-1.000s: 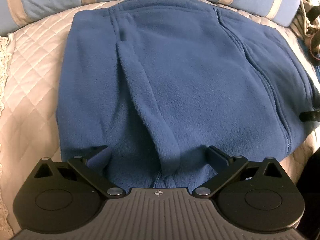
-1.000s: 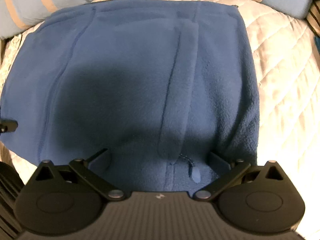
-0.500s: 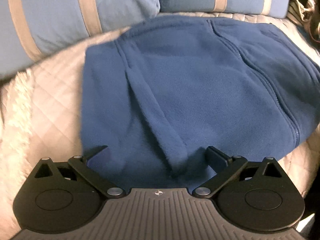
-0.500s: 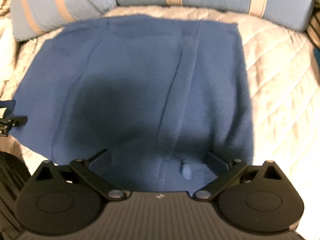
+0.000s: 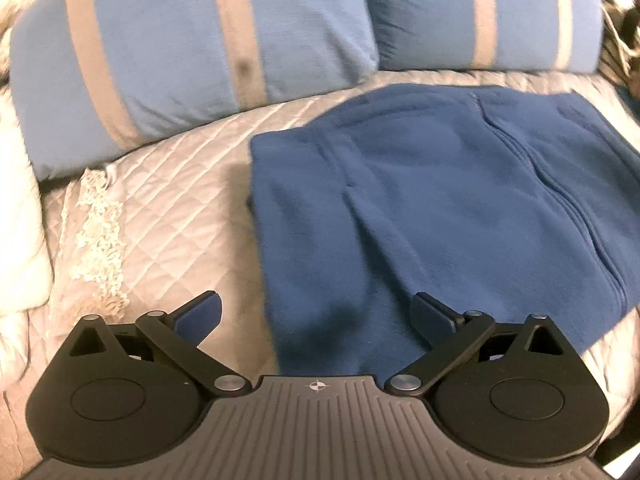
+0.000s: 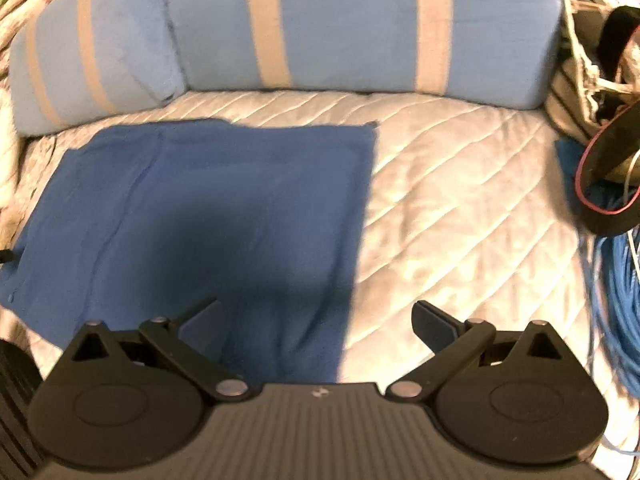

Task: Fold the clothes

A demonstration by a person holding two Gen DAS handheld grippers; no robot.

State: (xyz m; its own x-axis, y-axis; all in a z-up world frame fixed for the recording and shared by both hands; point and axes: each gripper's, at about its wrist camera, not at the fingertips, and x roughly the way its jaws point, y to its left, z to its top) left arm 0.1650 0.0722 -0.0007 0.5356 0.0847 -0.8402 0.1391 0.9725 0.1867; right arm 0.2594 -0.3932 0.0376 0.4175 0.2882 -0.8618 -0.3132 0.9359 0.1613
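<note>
A folded blue fleece jacket (image 5: 440,208) lies flat on the quilted bed; it also shows in the right wrist view (image 6: 208,216). My left gripper (image 5: 316,316) is open and empty, above the jacket's near left edge. My right gripper (image 6: 316,322) is open and empty, above the jacket's near right edge, its left finger over the fleece and its right finger over bare quilt. A zipper seam runs down the jacket's right part in the left wrist view.
The beige quilted bedcover (image 6: 460,200) lies under the jacket. Blue pillows with tan stripes (image 5: 192,48) (image 6: 360,28) line the far side. A lace trim (image 5: 100,236) is on the left. Blue cables (image 6: 616,312) and clutter sit at the right bed edge.
Both grippers have pulled back and up from the jacket; the left view has swung left, the right view right. The jacket appears smaller, with more pillows and quilt in view.
</note>
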